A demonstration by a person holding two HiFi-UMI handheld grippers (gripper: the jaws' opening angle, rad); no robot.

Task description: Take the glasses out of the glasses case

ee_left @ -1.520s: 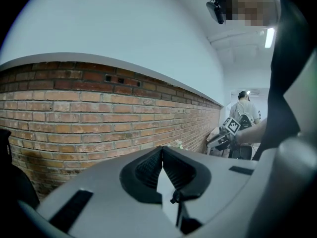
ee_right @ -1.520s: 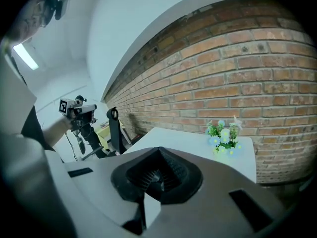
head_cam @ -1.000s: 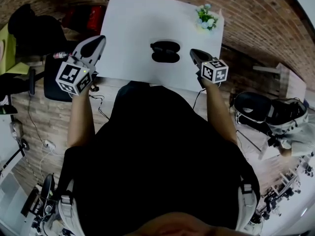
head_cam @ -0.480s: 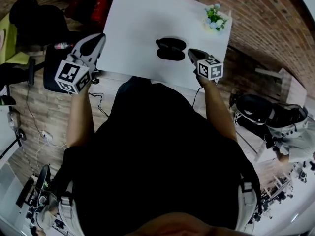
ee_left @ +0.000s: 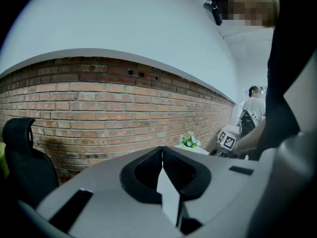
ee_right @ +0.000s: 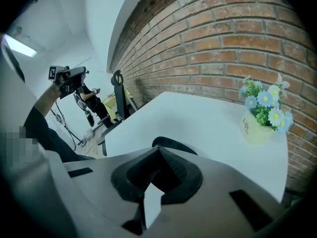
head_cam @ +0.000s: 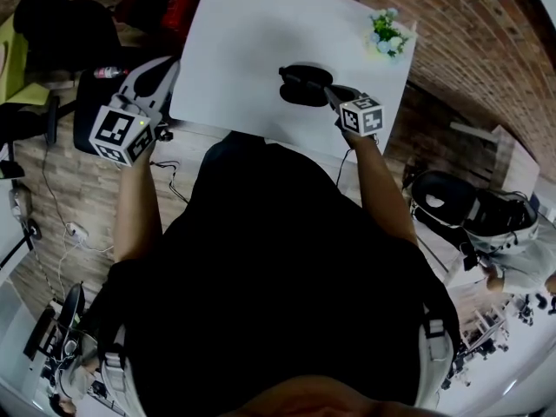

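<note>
The black glasses case (head_cam: 302, 85) lies on the white table (head_cam: 243, 50), near its front right. In the head view it shows as two dark oval halves, and I cannot make out glasses in it. My right gripper (head_cam: 329, 93) is shut and empty, its tips at the case's right end. In the right gripper view the case's rim (ee_right: 174, 144) curves just beyond the closed right gripper (ee_right: 157, 148). My left gripper (head_cam: 168, 66) is raised off the table's left edge, shut on nothing. The left gripper view shows the left gripper (ee_left: 162, 148) closed and pointing at the brick wall.
A small pot of flowers (head_cam: 387, 31) stands at the table's far right corner; it also shows as the flower pot (ee_right: 261, 114) and the pot (ee_left: 189, 141). A black chair (head_cam: 61, 42) is left of the table. Gear lies on the floor at right (head_cam: 473, 207).
My right gripper has moved forward to the right end of the case. My left gripper has stayed raised at the table's left edge.
</note>
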